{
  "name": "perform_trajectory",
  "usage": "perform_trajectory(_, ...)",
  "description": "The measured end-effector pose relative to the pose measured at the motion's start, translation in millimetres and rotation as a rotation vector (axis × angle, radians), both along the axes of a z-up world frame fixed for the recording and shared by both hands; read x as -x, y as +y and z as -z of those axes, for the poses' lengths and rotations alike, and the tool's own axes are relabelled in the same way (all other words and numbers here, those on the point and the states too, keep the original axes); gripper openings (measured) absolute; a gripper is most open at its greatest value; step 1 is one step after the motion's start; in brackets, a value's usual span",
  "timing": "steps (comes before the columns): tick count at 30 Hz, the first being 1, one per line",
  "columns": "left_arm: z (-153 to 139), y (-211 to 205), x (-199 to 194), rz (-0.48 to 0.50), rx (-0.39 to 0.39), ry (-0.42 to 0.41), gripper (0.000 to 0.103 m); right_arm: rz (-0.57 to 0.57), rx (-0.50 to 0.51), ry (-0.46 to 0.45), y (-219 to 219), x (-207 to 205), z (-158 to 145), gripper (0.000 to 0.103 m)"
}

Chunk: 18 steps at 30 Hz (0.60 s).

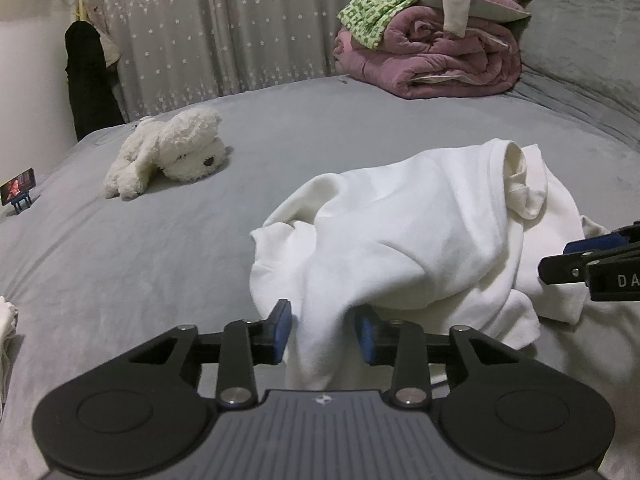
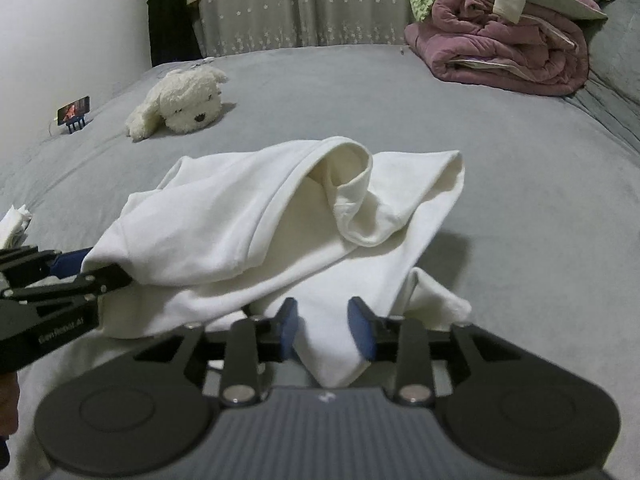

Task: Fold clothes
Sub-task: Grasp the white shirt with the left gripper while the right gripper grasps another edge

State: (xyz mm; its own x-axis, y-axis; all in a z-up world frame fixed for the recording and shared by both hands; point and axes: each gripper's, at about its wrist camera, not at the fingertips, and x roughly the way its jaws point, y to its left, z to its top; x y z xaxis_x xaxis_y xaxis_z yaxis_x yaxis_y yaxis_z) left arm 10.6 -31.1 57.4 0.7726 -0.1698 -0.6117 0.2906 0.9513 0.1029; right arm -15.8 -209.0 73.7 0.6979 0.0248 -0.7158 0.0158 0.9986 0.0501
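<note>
At the far left edge of my grey bed point(image 1: 168, 264), a small phone on a blue stand point(image 1: 19, 191) shows a lit screen, and a dark garment point(image 1: 90, 80) hangs beside the pale star-patterned curtain point(image 1: 224, 28) behind it. A fluffy white plush dog point(image 1: 168, 152) lies on its side on the bed, well apart from the clothes I am working on.

My left tool point(image 1: 323, 334) points down at the near edge of the crumpled white cotton garment point(image 1: 400, 232), which lies in a loose heap in the middle of the bed. A hanging fold of the cloth runs between its blue pads point(image 1: 283, 332), but the pads stand apart from it, so this tool is released.

In the right wrist view, my right tool point(image 2: 322, 330) sits at the garment's near right side. A flap of white cloth lies between its blue pads point(image 2: 362, 334) with a gap on each side; it is released too. An open sleeve or cuff point(image 2: 344, 188) curls upward on top of the heap.

At the far right, a folded mauve quilt point(image 1: 436, 60) carries a green patterned cloth point(image 1: 372, 4) and other laundry.
</note>
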Motion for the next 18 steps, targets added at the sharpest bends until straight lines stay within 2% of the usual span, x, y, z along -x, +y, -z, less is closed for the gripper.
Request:
perform_trajectory(13, 0.1, -13.1, 0.5, 0.028, -0.071, -0.020, 0.051, 0.021, 0.000, 0.015, -1.6, -1.8, 0.4, 0.051)
perform_trajectory(18, 3.3, -17.0, -0.3, 0.038, -0.098, -0.037, 0.055, 0.040, 0.023, 0.012, -3.9, -2.2, -0.9, 0.053)
